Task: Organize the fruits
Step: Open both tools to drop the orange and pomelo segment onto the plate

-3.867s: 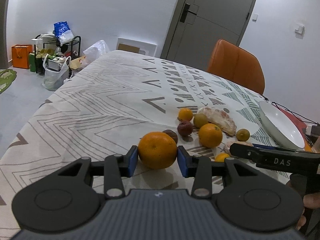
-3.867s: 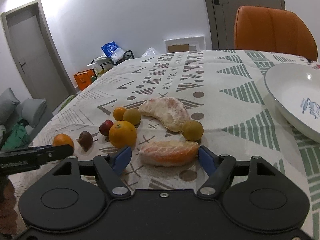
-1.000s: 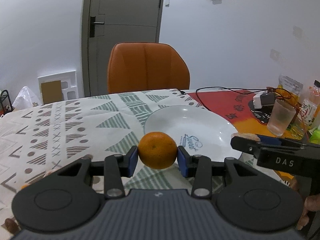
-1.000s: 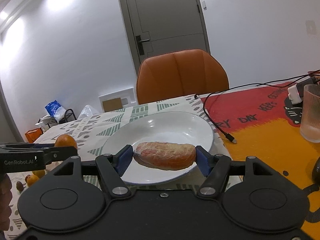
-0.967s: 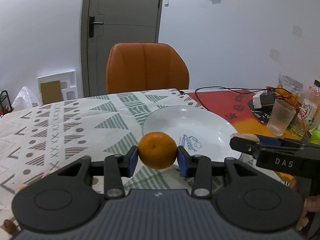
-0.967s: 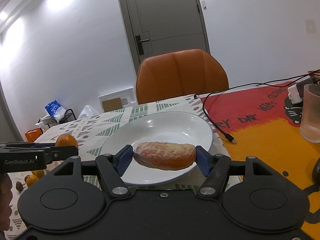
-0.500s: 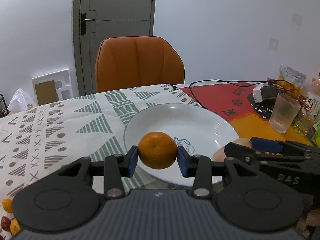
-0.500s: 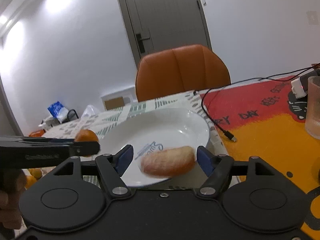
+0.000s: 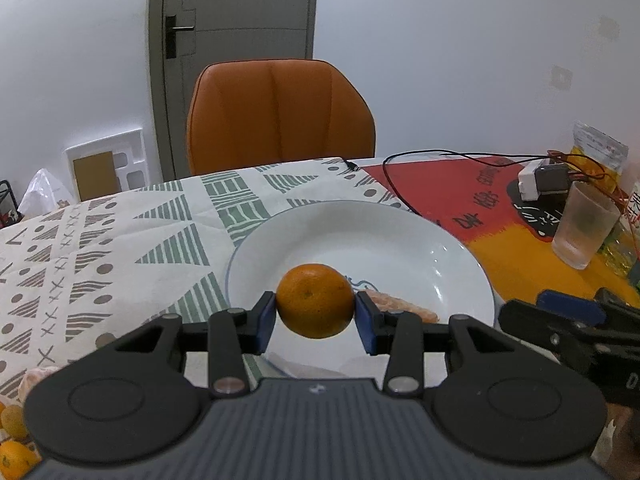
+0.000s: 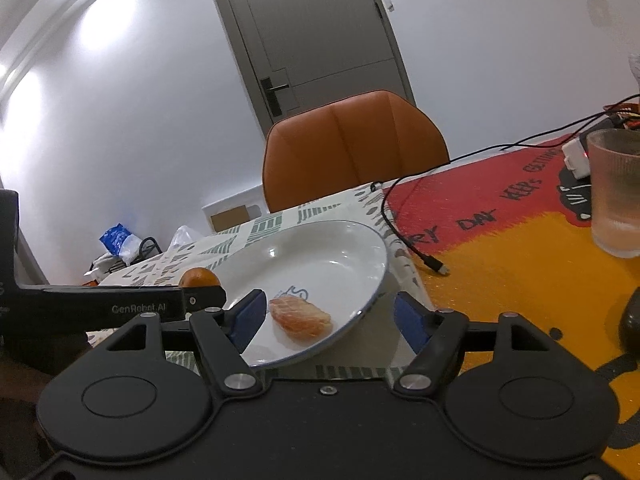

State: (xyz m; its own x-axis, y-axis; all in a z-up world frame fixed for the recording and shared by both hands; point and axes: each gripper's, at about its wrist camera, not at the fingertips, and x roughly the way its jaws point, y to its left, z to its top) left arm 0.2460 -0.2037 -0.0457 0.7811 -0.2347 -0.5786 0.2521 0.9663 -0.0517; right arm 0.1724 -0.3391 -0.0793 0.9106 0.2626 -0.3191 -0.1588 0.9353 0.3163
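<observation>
My right tongs gape empty — the peeled segment lies in the plate. Left tongs grip an orange above it; more fruits wait on the worktop.

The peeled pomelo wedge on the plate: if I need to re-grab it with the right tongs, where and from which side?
Grip the peeled pomelo wedge across its narrow width at mid-length, coming from above over the near rim of the plate. It lies flat and elongated, tapering at both ends. The right tongs are already open.
</observation>
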